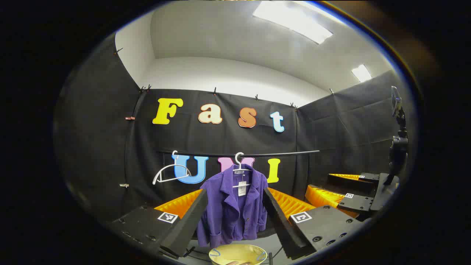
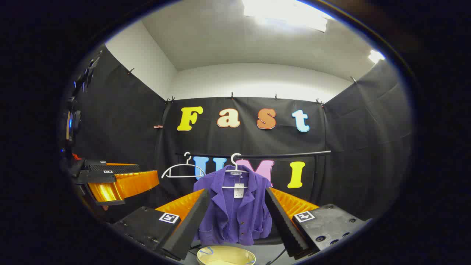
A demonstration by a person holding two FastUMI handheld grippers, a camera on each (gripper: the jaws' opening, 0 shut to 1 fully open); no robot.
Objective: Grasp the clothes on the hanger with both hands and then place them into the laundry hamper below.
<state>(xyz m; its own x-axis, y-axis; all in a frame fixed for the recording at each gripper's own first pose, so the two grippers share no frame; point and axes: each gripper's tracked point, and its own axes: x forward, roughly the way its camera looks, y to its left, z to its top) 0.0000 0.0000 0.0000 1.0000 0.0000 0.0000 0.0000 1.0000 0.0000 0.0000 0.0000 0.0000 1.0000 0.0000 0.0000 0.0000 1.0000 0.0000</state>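
- Black cloth walled the booth, and a dark rail [image 2: 257, 155] ran across the back at twelve o'clock.
- A pale yellow, round hamper [image 2: 225, 255] sat at six o'clock below the clothes; I could not tell what lay inside.
- The purple ribbed jacket [image 2: 237, 206] hung on a white hanger [image 2: 235, 167], a paper tag at its collar; an empty white hanger [image 2: 184, 171] hung at its nine o'clock.
- My left claw [image 1: 235, 221] stood wide apart, holding nothing, the jacket framed between its black foam-lined fingers [image 1: 186, 221].
- My right claw [image 2: 237, 221] gaped equally wide, touching nothing.
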